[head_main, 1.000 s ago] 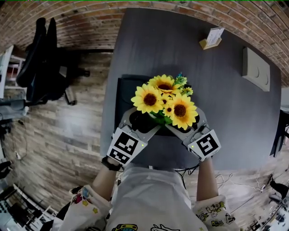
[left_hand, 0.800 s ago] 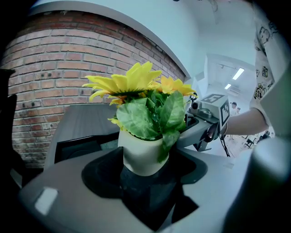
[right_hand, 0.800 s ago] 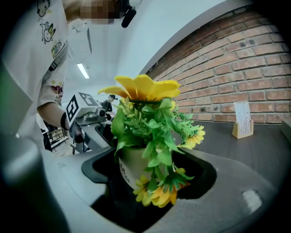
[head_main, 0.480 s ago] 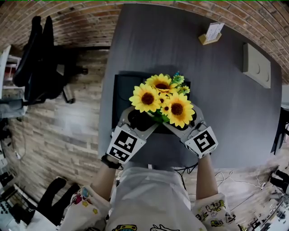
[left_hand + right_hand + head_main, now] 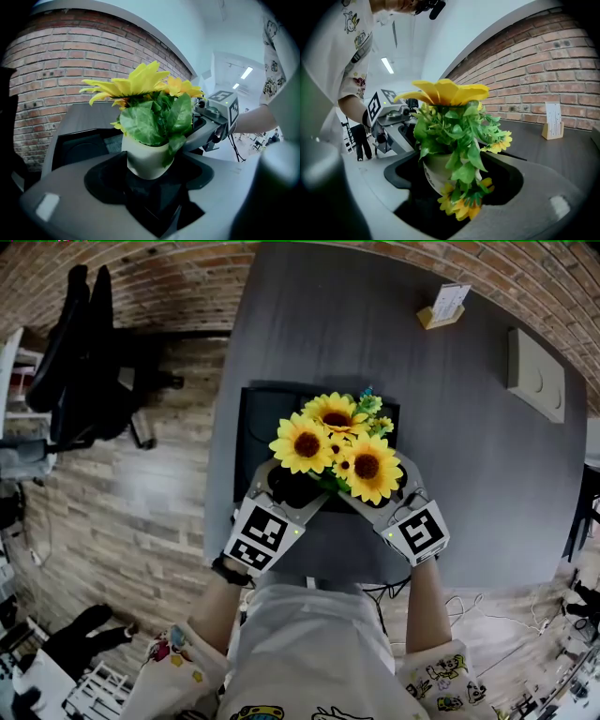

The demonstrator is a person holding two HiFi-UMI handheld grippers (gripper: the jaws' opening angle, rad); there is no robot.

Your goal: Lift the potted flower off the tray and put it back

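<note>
The potted flower [image 5: 337, 446] is a bunch of yellow sunflowers in a small white pot [image 5: 145, 161]. It hangs over the black tray [image 5: 251, 427] on the dark grey table. My left gripper [image 5: 295, 491] clasps the pot from the near left, and the pot sits in the hollow between its wide-set jaws [image 5: 147, 183]. The right gripper [image 5: 384, 495] holds the same pot [image 5: 436, 173] from the near right, with leaves and small blooms drooping over its jaws [image 5: 450, 197]. Each gripper shows in the other's view, the right gripper [image 5: 215, 122] and the left gripper [image 5: 391, 119]. The pot's base is hidden.
A wooden card holder [image 5: 442, 313] stands at the far side of the table [image 5: 469, 474], and a flat white box [image 5: 534, 376] lies to its right. A black office chair [image 5: 89, 362] stands on the wooden floor to the left. A brick wall runs behind.
Both grippers have sunk a little toward the tray with the pot between them. Their grip looks the same.
</note>
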